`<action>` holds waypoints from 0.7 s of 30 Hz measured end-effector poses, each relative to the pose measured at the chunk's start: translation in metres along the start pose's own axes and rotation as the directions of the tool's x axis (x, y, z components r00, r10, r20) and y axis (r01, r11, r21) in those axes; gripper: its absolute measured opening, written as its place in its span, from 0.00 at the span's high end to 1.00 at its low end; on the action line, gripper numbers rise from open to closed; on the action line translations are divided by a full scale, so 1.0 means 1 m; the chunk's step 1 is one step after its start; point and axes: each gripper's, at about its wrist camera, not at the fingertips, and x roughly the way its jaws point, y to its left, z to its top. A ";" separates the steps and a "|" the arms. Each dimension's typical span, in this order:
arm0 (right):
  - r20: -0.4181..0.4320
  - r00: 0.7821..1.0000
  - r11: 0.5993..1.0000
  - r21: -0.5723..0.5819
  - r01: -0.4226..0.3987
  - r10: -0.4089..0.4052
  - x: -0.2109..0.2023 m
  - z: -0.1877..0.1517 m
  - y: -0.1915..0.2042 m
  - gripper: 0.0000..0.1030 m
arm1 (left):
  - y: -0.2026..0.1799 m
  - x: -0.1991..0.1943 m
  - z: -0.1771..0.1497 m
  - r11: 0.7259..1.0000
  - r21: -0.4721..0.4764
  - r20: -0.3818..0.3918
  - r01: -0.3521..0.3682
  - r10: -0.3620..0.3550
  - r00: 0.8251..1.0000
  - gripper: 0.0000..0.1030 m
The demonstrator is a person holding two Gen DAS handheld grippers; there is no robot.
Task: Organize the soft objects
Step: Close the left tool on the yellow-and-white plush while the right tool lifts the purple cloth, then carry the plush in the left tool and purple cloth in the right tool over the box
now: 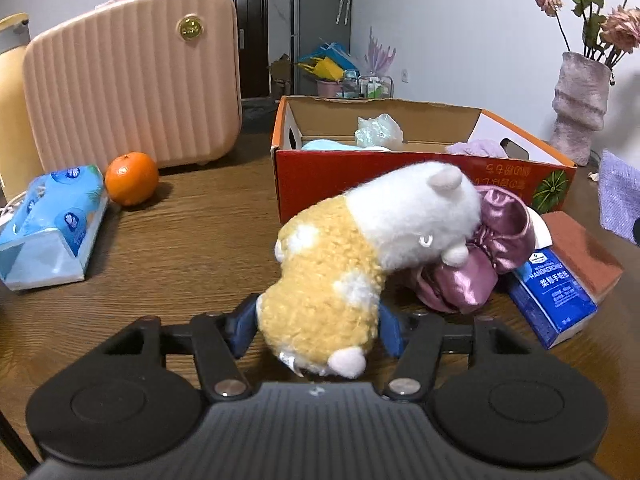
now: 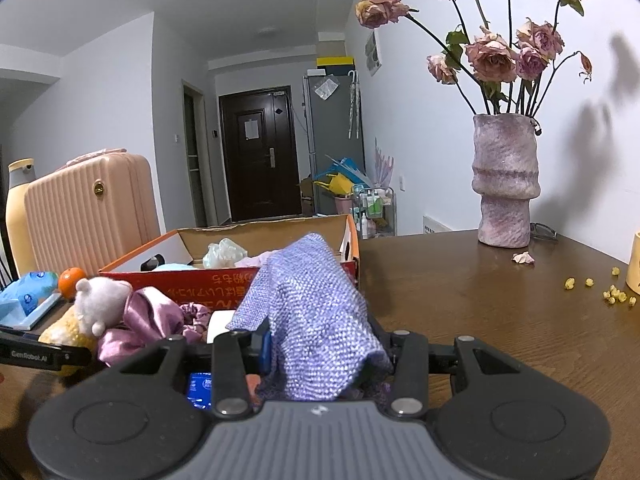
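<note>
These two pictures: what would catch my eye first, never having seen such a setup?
Likely the plush toy, white and yellow, squeezed between the left gripper fingers low in the left view, its head on pink satin cloth. In the right view a lilac cloth drapes from the right gripper, in front of the orange box. Far right, dried roses stand in a vase.

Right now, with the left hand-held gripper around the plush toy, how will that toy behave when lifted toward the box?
The plush toy looks stuffed and fluffy, so probably light and squashy between the left hand-held gripper pads. Gripped only at its yellow rear, the white head may droop. It leans on the pink satin cloth, which might drag along. The box is just behind.
</note>
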 end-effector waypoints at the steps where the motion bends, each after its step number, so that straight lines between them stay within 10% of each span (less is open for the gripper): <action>1: 0.001 1.000 1.000 0.000 0.000 0.000 0.000 0.000 0.000 0.59 | -0.001 -0.001 -0.001 1.000 0.008 0.004 -0.005 0.005 1.000 0.43; 21: 0.059 0.998 1.000 -0.016 0.012 -0.011 -0.012 0.002 0.005 0.59 | 0.009 -0.042 0.002 0.987 -0.144 0.115 -0.072 0.089 0.989 0.45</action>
